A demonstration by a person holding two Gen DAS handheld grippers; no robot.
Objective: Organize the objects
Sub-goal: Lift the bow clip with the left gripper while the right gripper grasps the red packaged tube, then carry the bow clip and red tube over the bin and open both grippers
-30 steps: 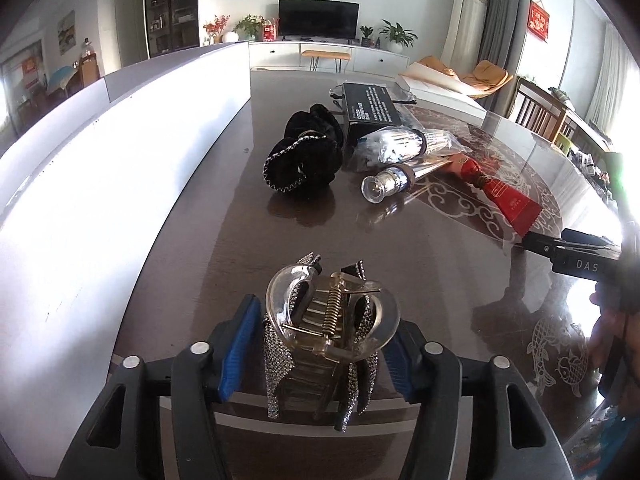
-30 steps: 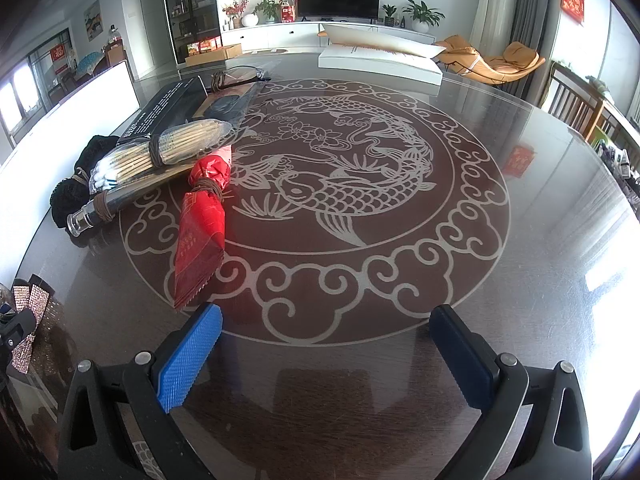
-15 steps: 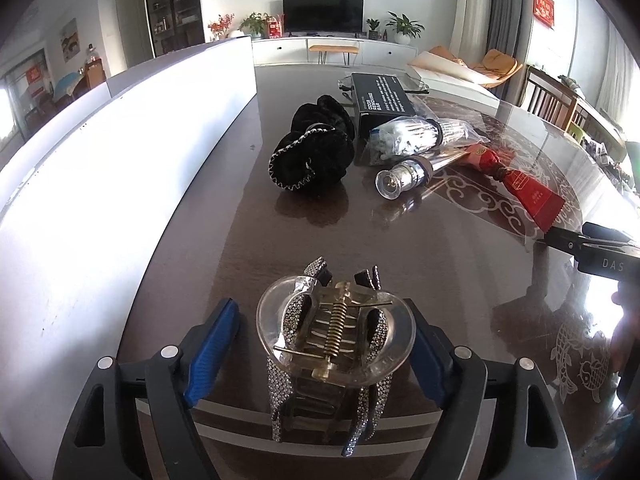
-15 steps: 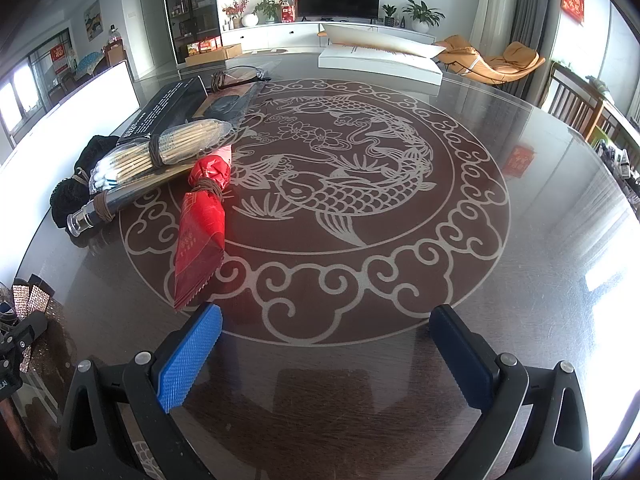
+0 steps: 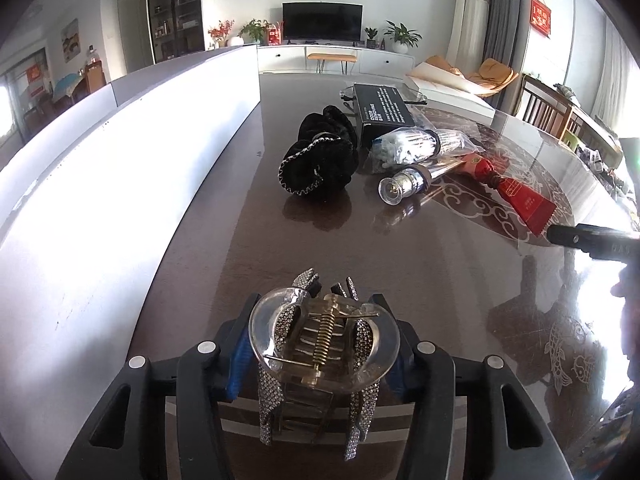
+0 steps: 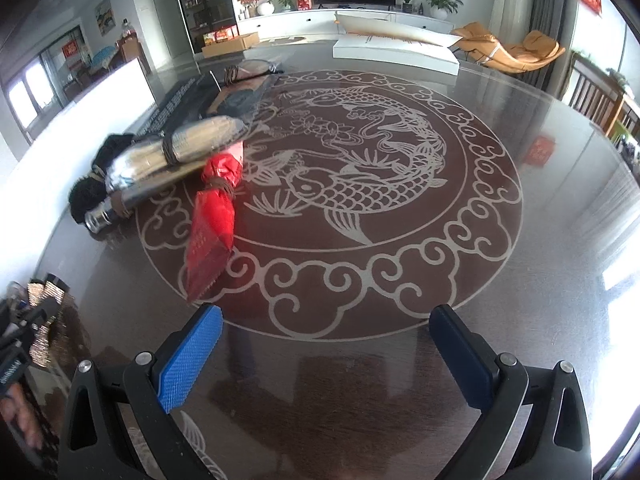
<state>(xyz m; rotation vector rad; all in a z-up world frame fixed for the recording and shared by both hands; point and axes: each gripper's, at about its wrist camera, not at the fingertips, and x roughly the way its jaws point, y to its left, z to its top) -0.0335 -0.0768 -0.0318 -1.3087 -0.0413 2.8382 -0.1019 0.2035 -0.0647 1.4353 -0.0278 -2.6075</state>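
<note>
Between the left gripper's [image 5: 322,354] blue pads a clear, rhinestoned hair clip [image 5: 323,350] is clamped, now carried lower and nearer the scrunchie [image 5: 319,162] than a second ago. Right gripper [image 6: 326,354] is held wide apart, empty, its view shifted slightly toward the red packet [image 6: 212,226]; placement is judged pending.

The clip [image 5: 324,344] covers most of the left gripper's [image 5: 318,354] blue pads [image 5: 239,364], so the contact itself is out of sight, and whether the clip's lower prongs reach the table [image 5: 440,264] cannot be told. In the right wrist view the clip [image 6: 42,294] sits cut off at the left edge, half hidden by dark gripper parts. The scrunchie [image 6: 90,190] there is mostly hidden behind the foil bundle [image 6: 176,152]. The red packet [image 6: 212,224] is blurred; its print is unreadable. The box's [image 5: 382,110] white text is too small to read.
</note>
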